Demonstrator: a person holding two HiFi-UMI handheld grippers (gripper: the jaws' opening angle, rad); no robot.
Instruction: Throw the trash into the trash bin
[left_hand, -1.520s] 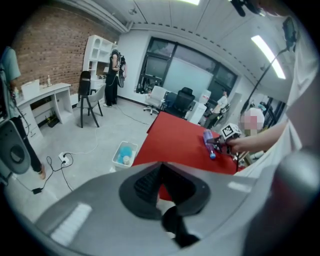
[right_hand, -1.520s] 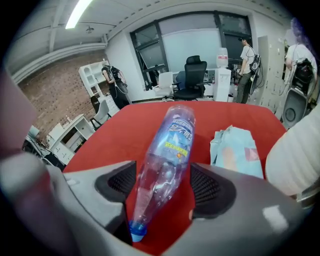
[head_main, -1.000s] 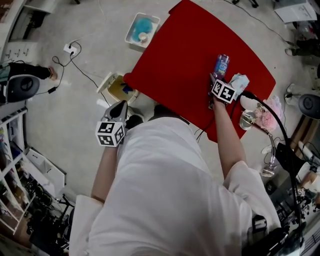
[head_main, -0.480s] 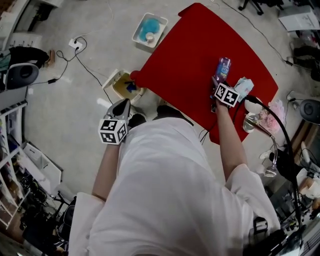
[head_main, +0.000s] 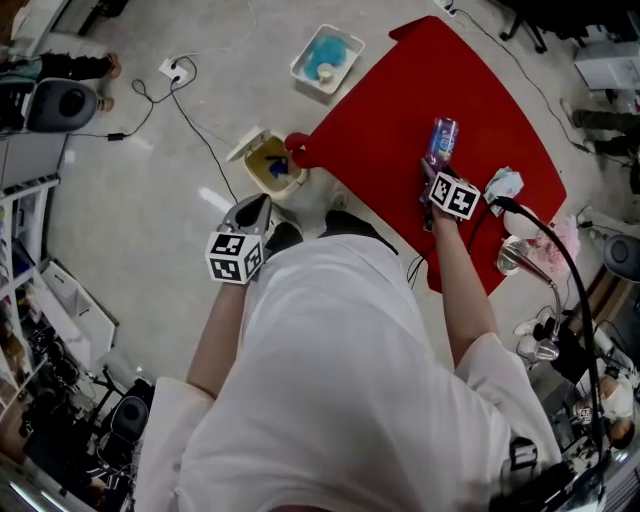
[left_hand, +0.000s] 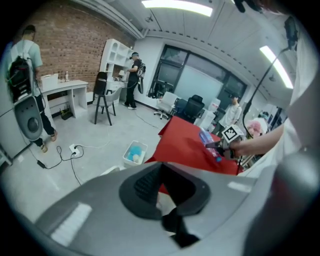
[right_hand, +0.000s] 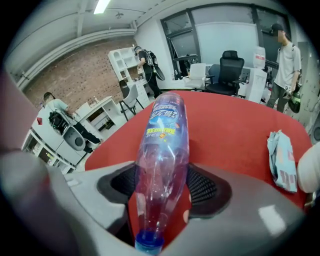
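Observation:
A clear plastic bottle (right_hand: 162, 150) with a blue cap and a blue label points away from me over the red table (head_main: 380, 120). My right gripper (right_hand: 164, 189) is shut on its lower body, cap end towards the camera. From the head view the bottle (head_main: 440, 140) sticks out past the right gripper (head_main: 431, 180). A crumpled pale-blue wrapper (head_main: 505, 183) lies on the table just right of it, also showing in the right gripper view (right_hand: 281, 160). The small trash bin (head_main: 268, 163) stands on the floor with its lid up and something blue inside. My left gripper (head_main: 252, 212) hangs just this side of the bin, shut and holding nothing.
A white tray (head_main: 327, 58) with a blue thing in it sits on the floor beyond the bin. A socket strip and cables (head_main: 180, 72) lie on the floor to the left. A lamp and cluttered stands (head_main: 530, 255) crowd the table's right side. Several people stand around the room.
The head view has swung so the bin and tray sit further right and higher. The right gripper keeps the bottle over the table. The left gripper stays near the bin.

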